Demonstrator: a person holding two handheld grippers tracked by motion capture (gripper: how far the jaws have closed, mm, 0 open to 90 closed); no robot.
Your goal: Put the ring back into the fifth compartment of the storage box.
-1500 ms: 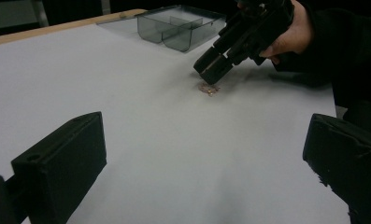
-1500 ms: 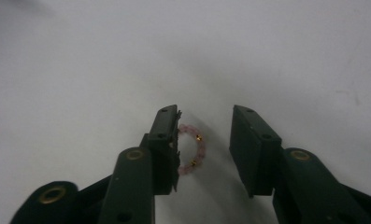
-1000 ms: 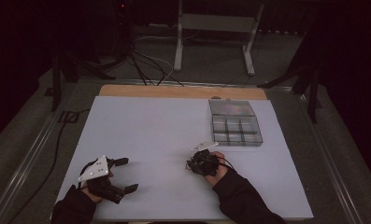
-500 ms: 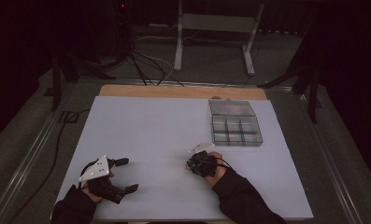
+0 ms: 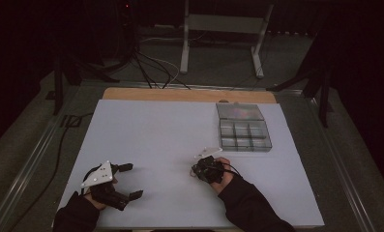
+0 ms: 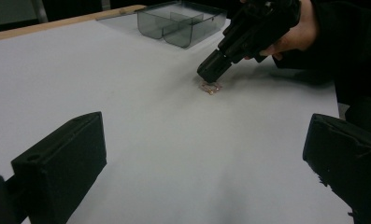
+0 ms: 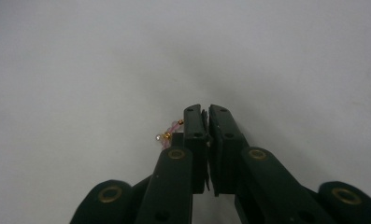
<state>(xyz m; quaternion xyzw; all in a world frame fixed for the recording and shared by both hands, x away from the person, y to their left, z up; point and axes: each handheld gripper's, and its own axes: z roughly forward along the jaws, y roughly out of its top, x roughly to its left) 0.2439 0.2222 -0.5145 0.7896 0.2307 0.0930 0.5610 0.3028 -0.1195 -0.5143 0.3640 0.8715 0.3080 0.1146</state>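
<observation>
My left gripper (image 6: 206, 158) has its jaws wide apart, one block at 8 o'clock, the other at 4 o'clock, with bare white table (image 6: 127, 93) between them. Toward 1 o'clock I see the right gripper (image 6: 213, 70), held in a hand (image 6: 293, 35), tilted down with its tip just above a small pinkish trinket (image 6: 210, 87) lying on the table. I cannot tell whether they touch. At 12 o'clock, near the far edge, sits a clear box (image 6: 181, 21) with compartments.
</observation>
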